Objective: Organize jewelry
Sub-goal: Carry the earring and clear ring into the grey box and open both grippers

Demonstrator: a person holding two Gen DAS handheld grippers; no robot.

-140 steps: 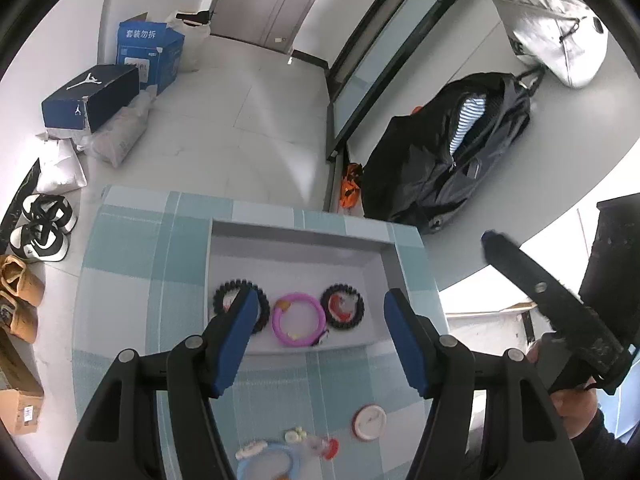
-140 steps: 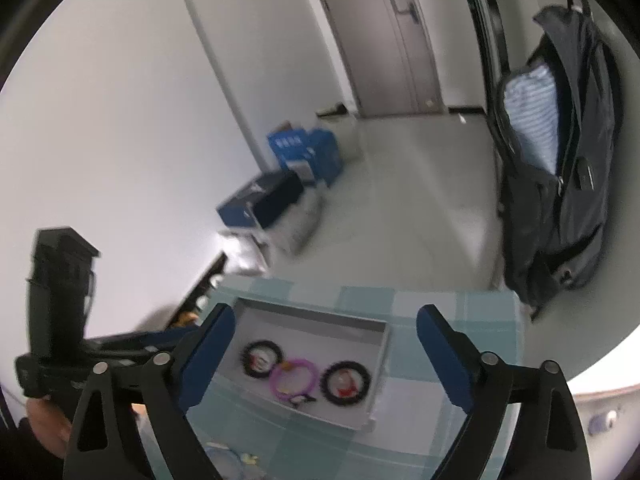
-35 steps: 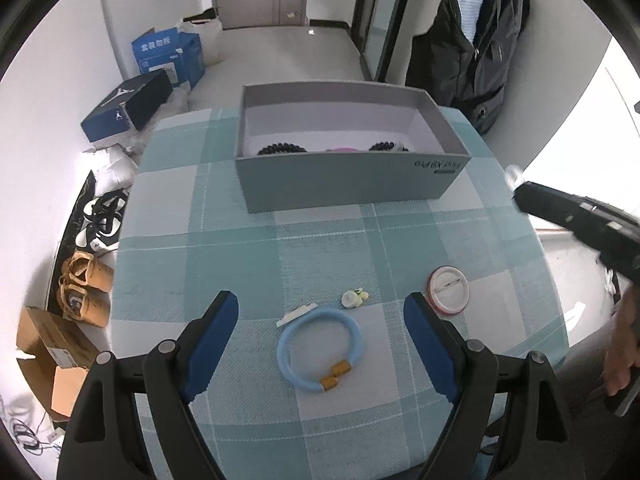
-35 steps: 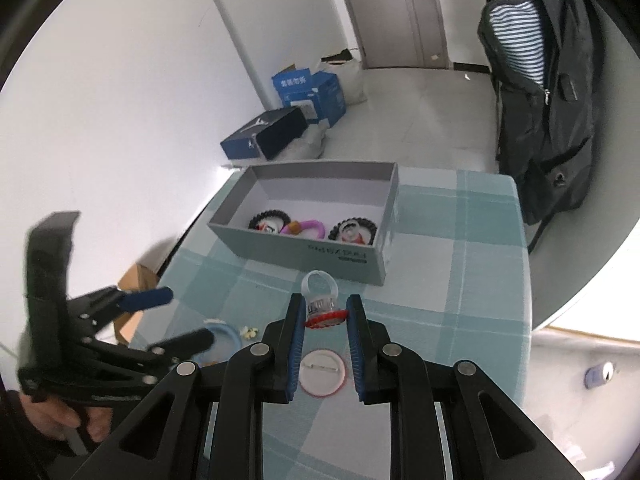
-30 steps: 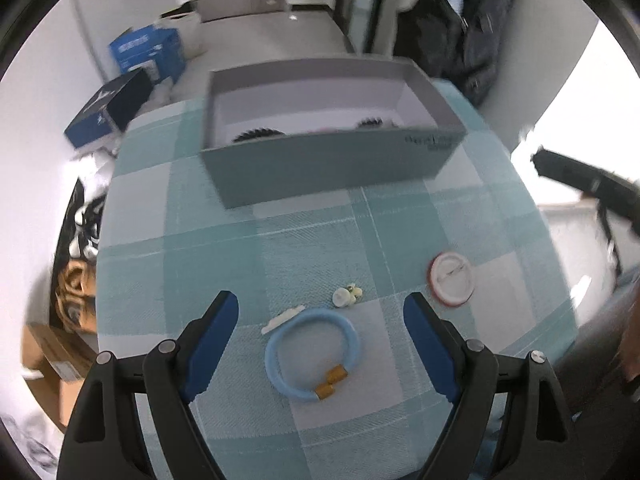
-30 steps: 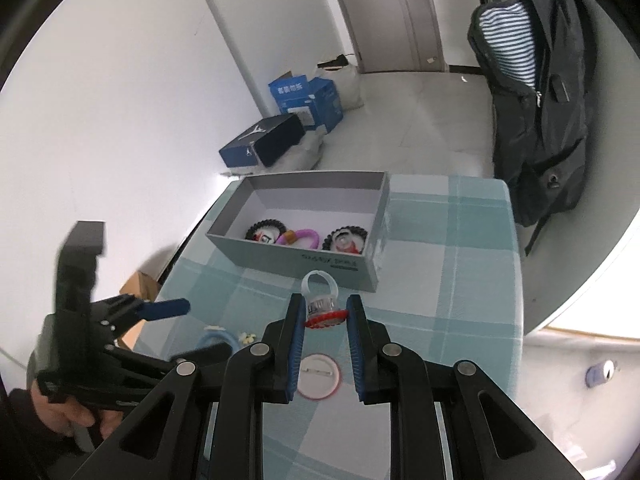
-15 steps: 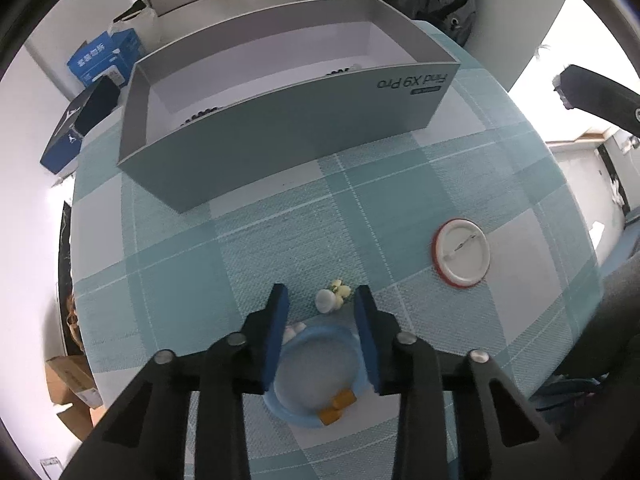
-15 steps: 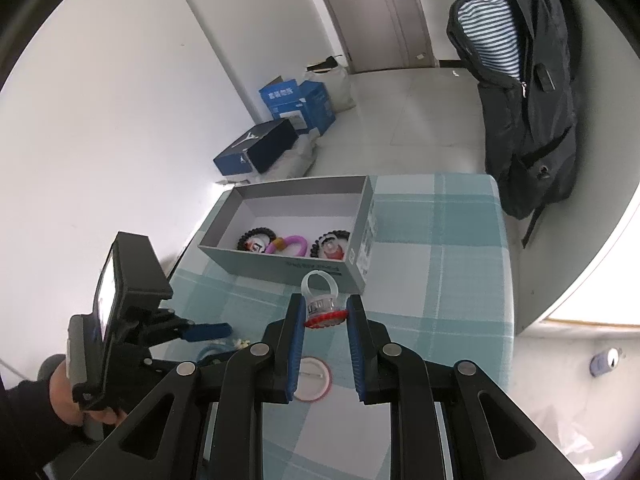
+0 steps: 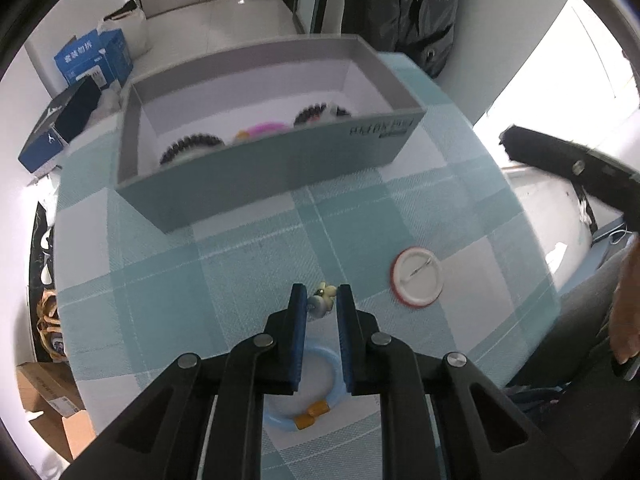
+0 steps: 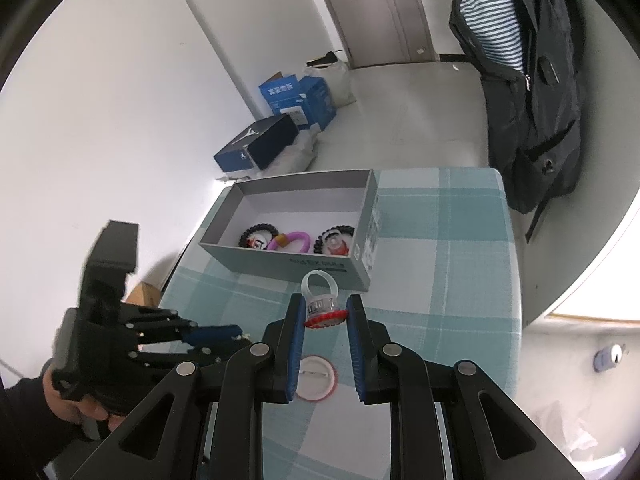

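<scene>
My left gripper (image 9: 322, 295) is shut on a small white and yellow charm (image 9: 321, 300) just above the checked tablecloth; it also shows in the right wrist view (image 10: 224, 336). A light blue bracelet (image 9: 322, 402) lies under its fingers. My right gripper (image 10: 323, 312) is shut on a clear ring with a red base (image 10: 321, 307), held above the table. The grey box (image 9: 280, 168) holds two black bead bracelets (image 10: 259, 236) and a pink bracelet (image 10: 294, 240); it also shows in the right wrist view (image 10: 288, 264).
A white round badge with a red rim (image 9: 416, 276) lies on the cloth to the right of the left gripper; it shows in the right wrist view (image 10: 318, 378). The table edge (image 10: 516, 280) curves close on the right. A black backpack (image 10: 528, 92) hangs beyond it.
My left gripper has dropped to the table and closed from wide open onto the small charm. My right gripper has stayed shut on the ring, drifting slightly away from the box.
</scene>
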